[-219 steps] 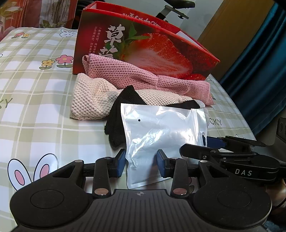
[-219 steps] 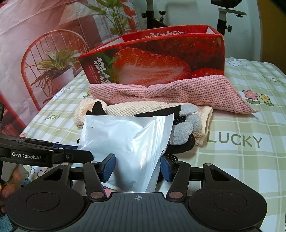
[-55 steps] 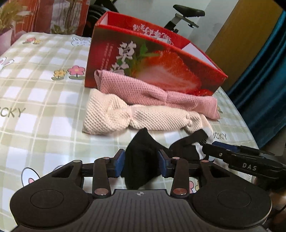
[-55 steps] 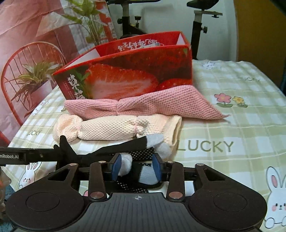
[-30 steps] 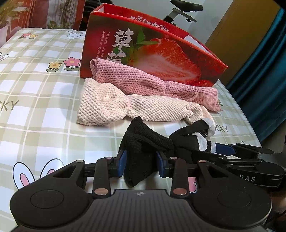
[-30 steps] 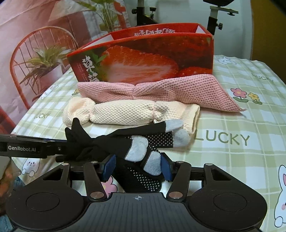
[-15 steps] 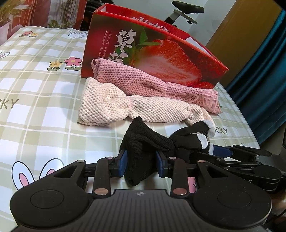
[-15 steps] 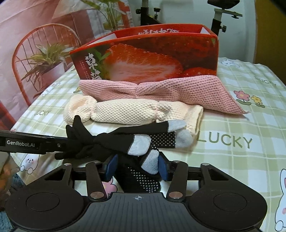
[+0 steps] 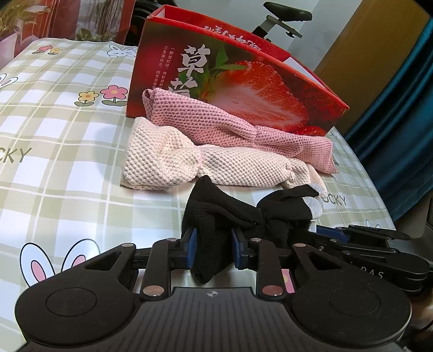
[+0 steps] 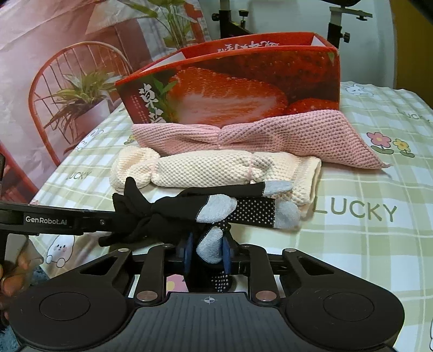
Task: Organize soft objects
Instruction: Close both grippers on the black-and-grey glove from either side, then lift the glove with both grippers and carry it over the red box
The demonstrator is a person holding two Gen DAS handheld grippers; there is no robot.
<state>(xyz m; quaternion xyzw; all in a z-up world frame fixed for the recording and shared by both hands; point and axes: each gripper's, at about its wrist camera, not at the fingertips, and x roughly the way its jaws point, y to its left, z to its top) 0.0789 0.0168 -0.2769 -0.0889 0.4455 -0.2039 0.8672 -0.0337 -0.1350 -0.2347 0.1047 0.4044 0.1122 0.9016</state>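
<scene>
1. Left gripper: jaws clamped on the black cuff end of the black socks, the bundle running off to the right of the jaws.
2. Right gripper: jaws closed on a grey toe of the same socks, with dotted soles and grey toes lying just ahead of the jaws.
3. Straight beyond the socks: rolled cream towel on the checked tabletop, touching the sock toes in the right wrist view.
4. Behind that: pink towel, resting against the strawberry box.
5. Box open at the top; contents hidden from both views.
6. Further back: exercise bike seat, plant-print backdrop.
</scene>
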